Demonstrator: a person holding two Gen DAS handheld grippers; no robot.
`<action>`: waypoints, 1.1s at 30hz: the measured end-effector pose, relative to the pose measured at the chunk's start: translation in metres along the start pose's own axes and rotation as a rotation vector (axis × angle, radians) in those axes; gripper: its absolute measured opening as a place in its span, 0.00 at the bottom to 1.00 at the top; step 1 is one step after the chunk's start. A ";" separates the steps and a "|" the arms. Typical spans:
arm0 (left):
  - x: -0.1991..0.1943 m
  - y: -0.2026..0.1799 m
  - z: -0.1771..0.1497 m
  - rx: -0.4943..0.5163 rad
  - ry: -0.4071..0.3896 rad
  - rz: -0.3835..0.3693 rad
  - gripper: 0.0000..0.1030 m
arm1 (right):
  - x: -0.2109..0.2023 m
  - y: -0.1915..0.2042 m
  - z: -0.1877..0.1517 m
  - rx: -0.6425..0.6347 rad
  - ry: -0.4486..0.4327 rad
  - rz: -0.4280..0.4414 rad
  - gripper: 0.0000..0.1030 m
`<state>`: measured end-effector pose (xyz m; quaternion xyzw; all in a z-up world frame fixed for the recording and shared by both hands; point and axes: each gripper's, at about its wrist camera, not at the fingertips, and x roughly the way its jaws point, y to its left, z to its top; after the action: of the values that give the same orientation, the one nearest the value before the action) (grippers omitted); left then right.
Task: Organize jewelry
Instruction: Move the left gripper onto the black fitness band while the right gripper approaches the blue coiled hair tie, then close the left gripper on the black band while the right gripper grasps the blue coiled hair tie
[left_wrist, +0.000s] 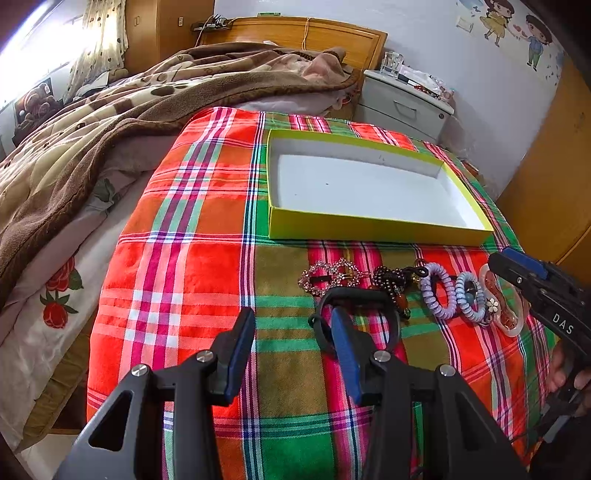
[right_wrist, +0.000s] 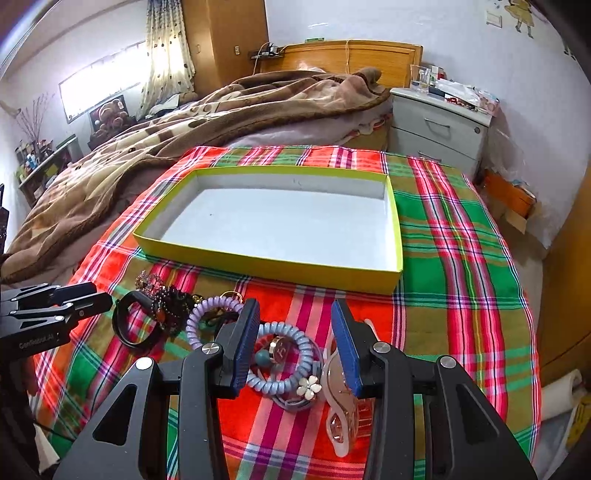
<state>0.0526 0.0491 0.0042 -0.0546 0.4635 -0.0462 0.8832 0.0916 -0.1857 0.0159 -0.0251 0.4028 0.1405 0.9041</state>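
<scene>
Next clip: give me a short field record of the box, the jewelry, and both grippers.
surface: plaid cloth over a bed
box: yellow-green tray, white inside, nothing in it
items: rhinestone clip, black band, beaded piece, purple coil tie, blue coil tie, pink claw clip, all on the cloth in front of the tray
left gripper: open, holding nothing
right gripper: open above the blue coil tie

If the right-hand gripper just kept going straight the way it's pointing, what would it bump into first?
Most likely the blue coiled hair tie lying on the plaid cloth, right between and below the open right gripper. The pale hair claw clip sits just beside it; depth is hard to judge.
</scene>
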 end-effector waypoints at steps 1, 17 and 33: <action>0.000 0.000 0.000 -0.002 -0.001 0.000 0.43 | 0.000 0.000 0.000 -0.002 -0.001 0.001 0.40; 0.006 -0.001 0.001 0.002 0.015 -0.004 0.43 | 0.008 -0.005 0.004 -0.032 0.034 -0.010 0.40; 0.025 -0.014 -0.001 0.026 0.077 -0.012 0.43 | 0.037 -0.011 0.016 -0.212 0.214 0.122 0.40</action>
<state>0.0654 0.0315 -0.0143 -0.0440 0.4960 -0.0597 0.8651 0.1298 -0.1854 -0.0011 -0.1105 0.4803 0.2332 0.8382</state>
